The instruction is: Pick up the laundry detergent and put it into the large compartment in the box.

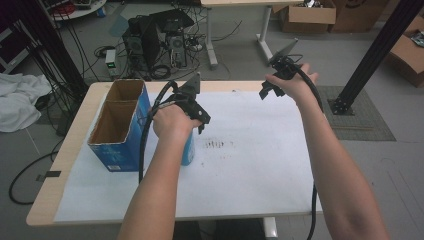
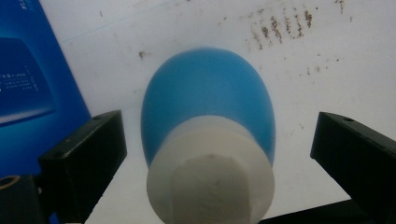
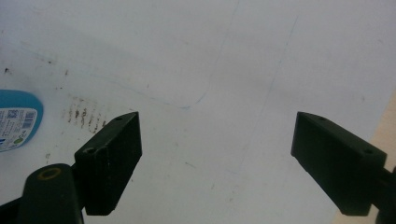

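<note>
A rounded blue plastic bottle with a broad white cap (image 2: 210, 154) stands upright on the white paper sheet (image 1: 250, 165) that covers the table, just beside the open blue cardboard box (image 1: 120, 127). The left gripper (image 2: 217, 149) hangs directly over the bottle, jaws spread wide to either side of the cap and touching nothing. The right gripper (image 3: 217, 158) is raised well apart over bare paper, its jaws also spread and empty. The bottle looks smooth and probably slippery, with a swelling shoulder that would let pads slide off, and its thin wall may give under pressure. The stiff white cap seems the safest place to take hold, squarely across its sides.
</note>
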Demonstrator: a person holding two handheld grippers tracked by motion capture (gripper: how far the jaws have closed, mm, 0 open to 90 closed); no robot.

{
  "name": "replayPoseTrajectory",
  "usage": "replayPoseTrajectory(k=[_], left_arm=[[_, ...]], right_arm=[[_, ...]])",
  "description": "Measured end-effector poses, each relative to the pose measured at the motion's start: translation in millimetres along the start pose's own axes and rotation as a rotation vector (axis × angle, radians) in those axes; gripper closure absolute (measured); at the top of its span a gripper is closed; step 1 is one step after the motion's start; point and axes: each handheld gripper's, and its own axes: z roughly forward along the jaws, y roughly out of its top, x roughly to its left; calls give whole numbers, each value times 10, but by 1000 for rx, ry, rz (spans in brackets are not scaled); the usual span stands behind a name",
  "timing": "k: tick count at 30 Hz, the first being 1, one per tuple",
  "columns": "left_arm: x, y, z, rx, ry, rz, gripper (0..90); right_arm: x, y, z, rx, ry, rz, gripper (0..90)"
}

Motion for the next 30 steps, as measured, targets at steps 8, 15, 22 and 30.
replayPoseTrajectory(k=[8, 15, 22, 30], left_arm=[[-8, 5, 44, 14, 18, 3, 71], [-22, 11, 55, 26, 29, 6, 111], [-28, 16, 70, 28, 28, 4, 150], [-15, 13, 70, 30, 45, -4, 155]], right_arm=[[-10, -3, 30, 3, 6, -3, 165], [-21, -8, 32, 2, 5, 0, 165], [-26, -11, 27, 1, 6, -1, 165], [-29, -14, 32, 5, 4, -1, 165]])
